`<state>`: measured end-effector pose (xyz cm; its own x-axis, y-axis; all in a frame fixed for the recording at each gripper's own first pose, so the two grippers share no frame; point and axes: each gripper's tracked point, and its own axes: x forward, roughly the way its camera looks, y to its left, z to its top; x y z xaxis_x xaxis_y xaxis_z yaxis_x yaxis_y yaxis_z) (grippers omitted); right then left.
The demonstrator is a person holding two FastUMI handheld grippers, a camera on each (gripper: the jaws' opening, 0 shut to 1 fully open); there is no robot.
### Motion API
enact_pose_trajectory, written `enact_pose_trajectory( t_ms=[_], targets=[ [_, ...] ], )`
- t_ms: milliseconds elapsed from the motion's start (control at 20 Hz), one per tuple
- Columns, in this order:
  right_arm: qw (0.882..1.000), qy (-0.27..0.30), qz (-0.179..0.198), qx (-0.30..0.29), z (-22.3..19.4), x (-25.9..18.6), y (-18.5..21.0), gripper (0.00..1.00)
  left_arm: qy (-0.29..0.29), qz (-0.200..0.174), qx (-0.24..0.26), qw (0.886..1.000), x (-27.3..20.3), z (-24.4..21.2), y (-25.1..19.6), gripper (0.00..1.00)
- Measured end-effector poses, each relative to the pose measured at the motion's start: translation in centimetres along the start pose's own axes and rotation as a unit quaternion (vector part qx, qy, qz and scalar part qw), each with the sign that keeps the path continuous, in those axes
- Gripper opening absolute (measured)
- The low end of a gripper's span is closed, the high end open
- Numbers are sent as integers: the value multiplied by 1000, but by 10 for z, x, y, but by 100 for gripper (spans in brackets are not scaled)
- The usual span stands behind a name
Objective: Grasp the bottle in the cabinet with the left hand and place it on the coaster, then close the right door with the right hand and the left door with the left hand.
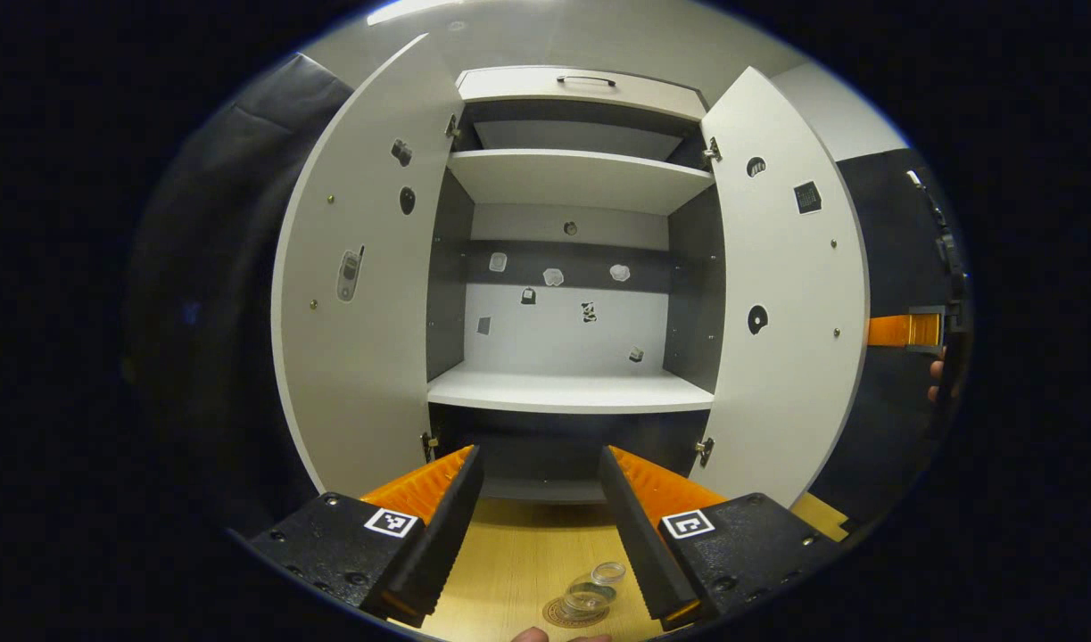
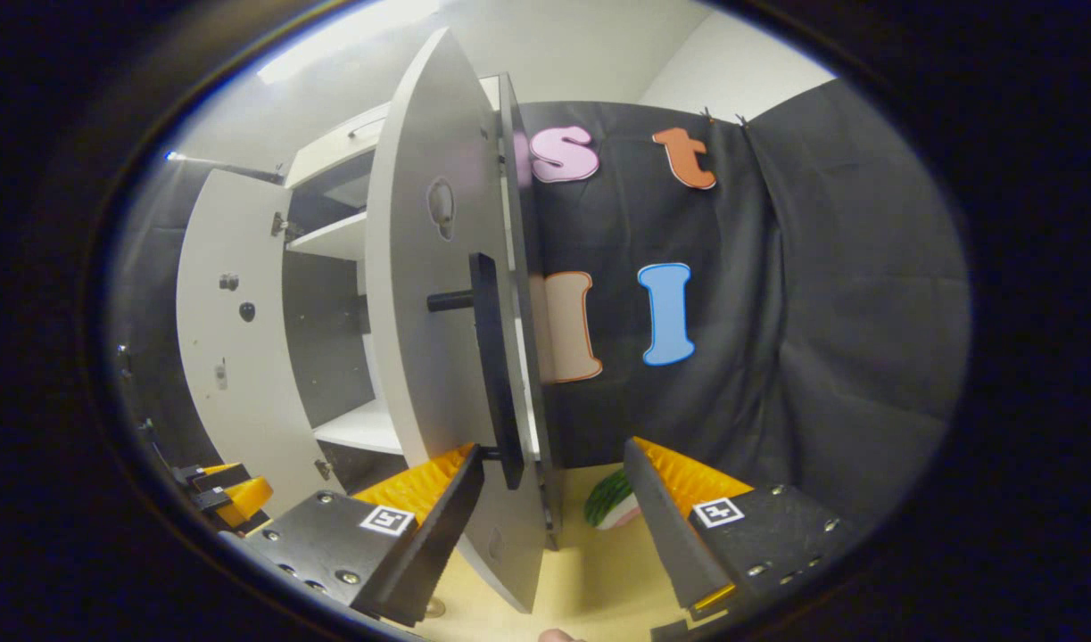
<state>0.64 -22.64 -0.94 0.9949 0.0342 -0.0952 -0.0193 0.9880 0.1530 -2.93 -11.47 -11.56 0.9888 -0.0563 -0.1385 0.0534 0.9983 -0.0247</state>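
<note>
In the left gripper view, the left tool (image 1: 541, 473) hangs with its fingers spread wide and nothing between them, facing the open cabinet (image 1: 570, 392), whose shelves look bare. The clear bottle (image 1: 592, 591) lies low in the view on the coaster (image 1: 574, 613) on the wooden counter (image 1: 518, 553), between and below the fingers; it seems to be on its side or tilted, though the edge distortion makes that hard to settle. If it is on its side, it could roll off the coaster when the counter is jolted, so a hard door slam is a risk. The left door (image 1: 358, 294) and the right door (image 1: 781, 294) both stand wide open, and the other tool (image 1: 911, 330) shows at the far right beyond the right door. In the right gripper view, the right tool (image 2: 554, 477) is also spread apart, straddling the free edge of the right door (image 2: 438, 294), with the dark handle (image 2: 491, 357) just above the left finger. The likely trouble here is the door edge wedging between the fingers instead of being pushed by one flat face, which could skew the swing or catch the handle. A green striped object (image 2: 612, 499) sits on the counter behind the door, seemingly outside its closing path. The left tool (image 2: 228, 495) waits low near the left door (image 2: 233, 357); swinging that door too early could bring the two doors' edges together.
</note>
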Motion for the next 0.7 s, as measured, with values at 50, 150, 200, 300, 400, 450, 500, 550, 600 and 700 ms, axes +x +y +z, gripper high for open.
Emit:
enact_pose_trajectory(
  t_ms=[50,150,200,300,400,450,500,550,600,700],
  targets=[
    [1000,2,1,2,-1,1,2,98,2,2,-1,1000,0,-1,3,84],
    [1000,3,4,0,-2,0,8,98,1,3,-1,1000,-2,1,8,84],
    [1000,2,7,-4,-2,1,13,98,0,4,-2,1000,-3,1,10,84],
    [1000,4,18,-12,-3,3,28,98,-3,3,-1,1000,-5,3,12,84],
    [999,5,35,-14,-4,7,47,98,-3,5,1,1000,-9,4,17,84],
    [999,5,42,-12,-5,10,54,98,-4,8,2,1000,-11,5,21,84],
    [999,6,50,-9,-7,13,63,98,-5,12,4,1000,-13,5,26,84],
    [998,8,58,-5,-9,16,71,98,-6,16,6,1000,-16,6,31,84],
    [998,8,64,-3,-10,18,79,98,-6,19,7,1000,-19,6,37,84],
    [997,5,71,-6,-10,25,92,98,-7,26,8,1000,-23,8,47,84]
  ],
)
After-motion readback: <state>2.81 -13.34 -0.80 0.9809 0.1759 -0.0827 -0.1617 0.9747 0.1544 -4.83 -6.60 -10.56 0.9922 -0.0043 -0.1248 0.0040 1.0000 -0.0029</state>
